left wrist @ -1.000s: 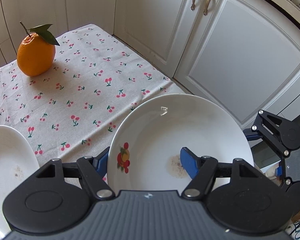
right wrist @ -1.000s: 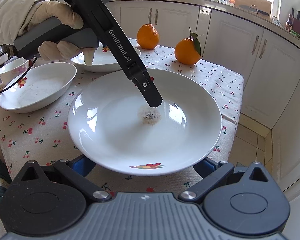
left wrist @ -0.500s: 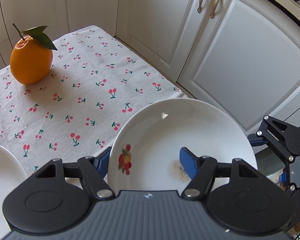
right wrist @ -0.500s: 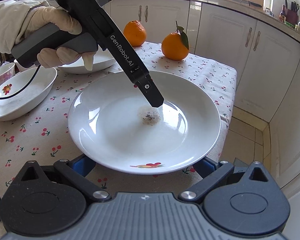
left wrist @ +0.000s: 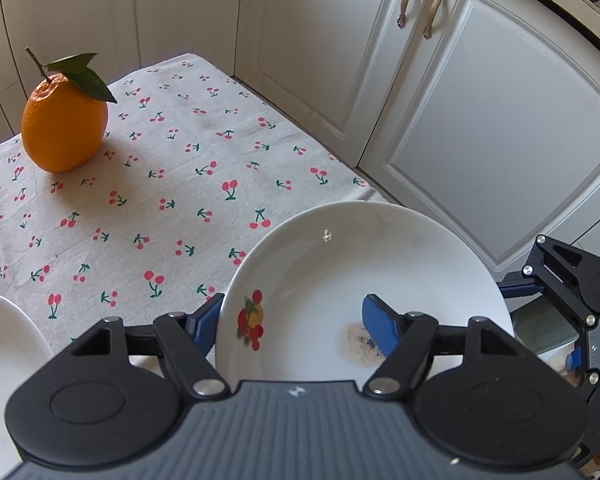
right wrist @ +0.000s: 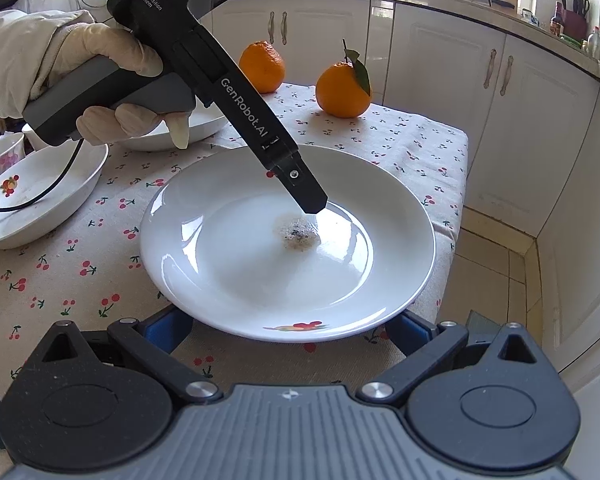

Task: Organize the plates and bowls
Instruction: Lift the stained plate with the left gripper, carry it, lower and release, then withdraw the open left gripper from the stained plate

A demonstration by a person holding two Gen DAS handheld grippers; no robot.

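A white plate (right wrist: 288,240) with a fruit print and a crumb smear lies at the near corner of the cherry tablecloth (right wrist: 80,248); it also shows in the left wrist view (left wrist: 360,280). My left gripper (left wrist: 292,324) straddles the plate rim, one blue finger (left wrist: 380,328) over the dish and one under it; whether it grips is unclear. My right gripper (right wrist: 288,332) is open, its blue fingers wide apart below the plate's near edge. A white bowl (right wrist: 40,196) and another white dish (right wrist: 188,128) sit at left.
Two oranges (right wrist: 342,88) stand at the table's far side; one shows in the left wrist view (left wrist: 62,128). A small cup (right wrist: 0,156) is at far left. White cabinets (right wrist: 500,120) flank the table, with tiled floor (right wrist: 496,264) right.
Both cameras moved closer along the table; the orange looms larger in the left view. The plate keeps its place between both grippers.
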